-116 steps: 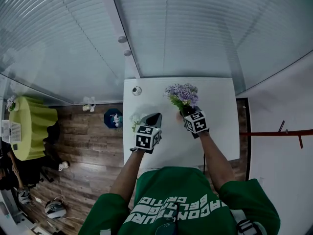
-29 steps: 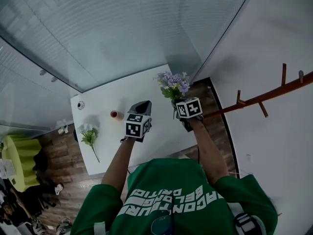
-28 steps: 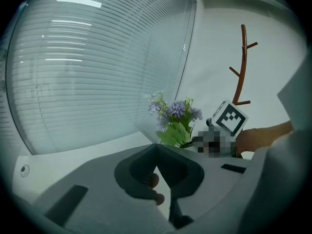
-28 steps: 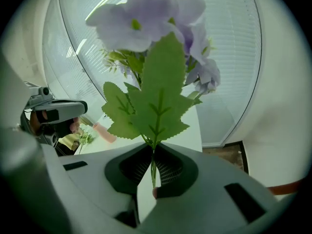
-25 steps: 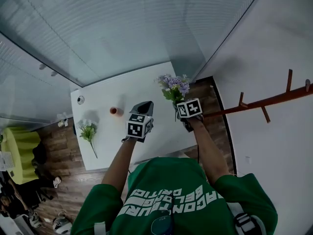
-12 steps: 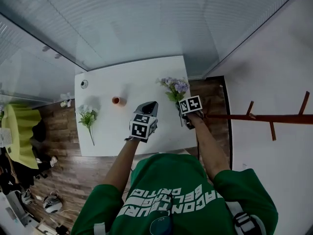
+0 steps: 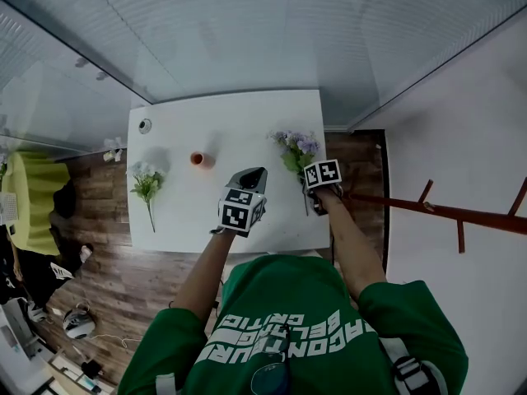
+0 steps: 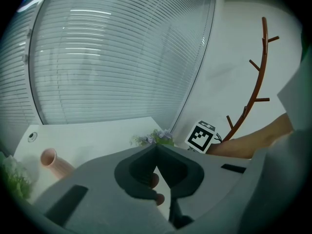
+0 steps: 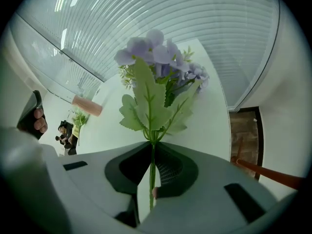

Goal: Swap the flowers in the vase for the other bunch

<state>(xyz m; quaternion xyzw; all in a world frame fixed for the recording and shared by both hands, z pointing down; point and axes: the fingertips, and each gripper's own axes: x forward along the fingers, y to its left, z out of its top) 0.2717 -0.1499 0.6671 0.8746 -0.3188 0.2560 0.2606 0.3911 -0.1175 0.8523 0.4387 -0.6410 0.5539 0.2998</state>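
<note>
Right tongs (image 9: 151, 144) clamped on the thin green stem of the purple bunch (image 9: 161, 57), whose leaves and flower heads rise directly ahead of the tips, above the white table (image 7: 247, 122). Left tongs (image 8: 156, 147) closed tip to tip with nothing between them, held beside the right tongs and apart from them. The pink vase (image 7: 198, 159) stands on the table ahead and to the left of the left tongs. The white bunch (image 7: 146, 181) lies flat on the table farther left, well apart from both tongs.
</note>
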